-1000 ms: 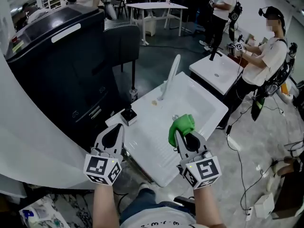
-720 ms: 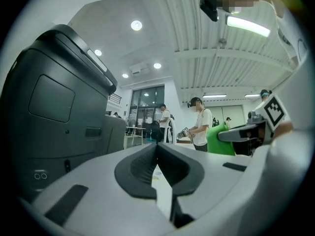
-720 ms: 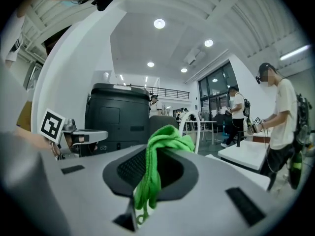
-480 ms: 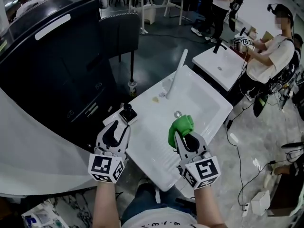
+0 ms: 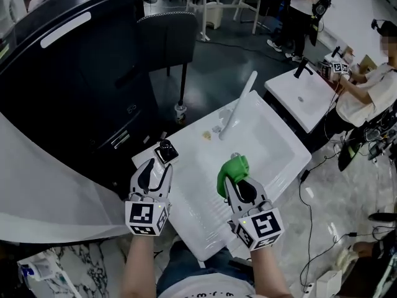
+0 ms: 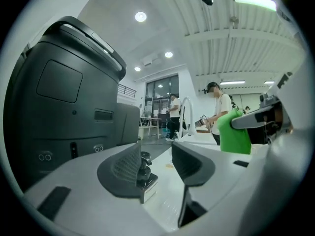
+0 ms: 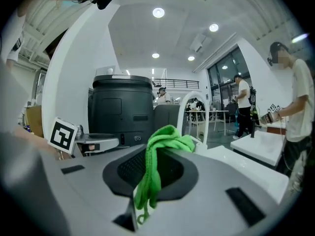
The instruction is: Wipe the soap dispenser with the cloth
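Cloth (image 5: 231, 168) (green) clamped in right tongs (image 5: 238, 182), frame centre; left tongs (image 5: 156, 167) open, jaws just been opening, soap dispenser (image 5: 166, 151) between them, unsqueezed.

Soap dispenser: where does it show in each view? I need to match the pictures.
Head view: soap dispenser on the sink's left rim, just beyond the left gripper.
Left gripper view: soap dispenser low centre, in the gap between the parted jaws.
Right gripper view: not in it.
Shared landmark: the white faucet.
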The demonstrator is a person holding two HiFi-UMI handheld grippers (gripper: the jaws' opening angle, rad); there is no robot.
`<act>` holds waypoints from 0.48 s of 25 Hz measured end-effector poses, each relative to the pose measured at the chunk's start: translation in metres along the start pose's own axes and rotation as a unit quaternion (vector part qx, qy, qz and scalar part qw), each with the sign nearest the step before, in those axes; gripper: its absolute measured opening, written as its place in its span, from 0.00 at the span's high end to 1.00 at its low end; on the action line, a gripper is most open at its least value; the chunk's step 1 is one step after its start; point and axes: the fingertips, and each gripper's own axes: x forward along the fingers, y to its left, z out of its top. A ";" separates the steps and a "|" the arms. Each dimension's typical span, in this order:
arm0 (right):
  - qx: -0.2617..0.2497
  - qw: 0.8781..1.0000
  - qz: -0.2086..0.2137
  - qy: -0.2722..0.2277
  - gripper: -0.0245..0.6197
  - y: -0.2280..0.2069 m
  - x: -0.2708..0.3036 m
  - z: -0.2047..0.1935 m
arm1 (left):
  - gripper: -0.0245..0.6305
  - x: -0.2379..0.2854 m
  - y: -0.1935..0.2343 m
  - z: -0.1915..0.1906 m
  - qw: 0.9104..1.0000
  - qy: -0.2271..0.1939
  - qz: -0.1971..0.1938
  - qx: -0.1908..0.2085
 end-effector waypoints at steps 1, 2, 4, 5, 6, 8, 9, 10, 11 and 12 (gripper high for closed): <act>-0.001 1.000 0.011 0.004 0.89 -0.003 0.003 -0.003 | 0.65 0.005 0.000 -0.002 1.000 0.001 0.010 0.002; -0.003 1.000 0.022 0.008 0.89 -0.007 0.006 -0.006 | 0.65 0.010 0.000 -0.005 1.000 0.002 0.021 0.004; -0.003 0.999 0.041 0.019 0.89 -0.015 0.011 -0.014 | 0.66 0.021 0.000 -0.012 0.999 0.006 0.041 0.005; -0.002 0.998 0.050 0.025 0.89 -0.020 0.013 -0.019 | 0.66 0.026 0.001 -0.017 0.999 0.011 0.051 0.004; -0.001 0.998 0.059 0.031 0.89 -0.024 0.014 -0.024 | 0.66 0.031 0.003 -0.024 0.998 0.017 0.062 0.002; 0.001 0.996 0.074 0.042 0.89 -0.035 0.017 -0.033 | 0.66 0.040 0.007 -0.036 0.996 0.026 0.083 0.000; 0.001 0.996 0.081 0.047 0.89 -0.040 0.018 -0.038 | 0.66 0.045 0.009 -0.041 0.995 0.028 0.094 -0.001; 0.001 0.995 0.086 0.052 0.89 -0.045 0.020 -0.043 | 0.66 0.050 0.011 -0.045 0.994 0.029 0.103 0.000; 0.002 0.994 0.090 0.057 0.89 -0.051 0.022 -0.048 | 0.67 0.055 0.013 -0.049 0.993 0.030 0.110 0.001; 0.003 0.994 0.092 0.062 0.89 -0.056 0.024 -0.054 | 0.67 0.060 0.015 -0.052 0.993 0.030 0.114 0.004</act>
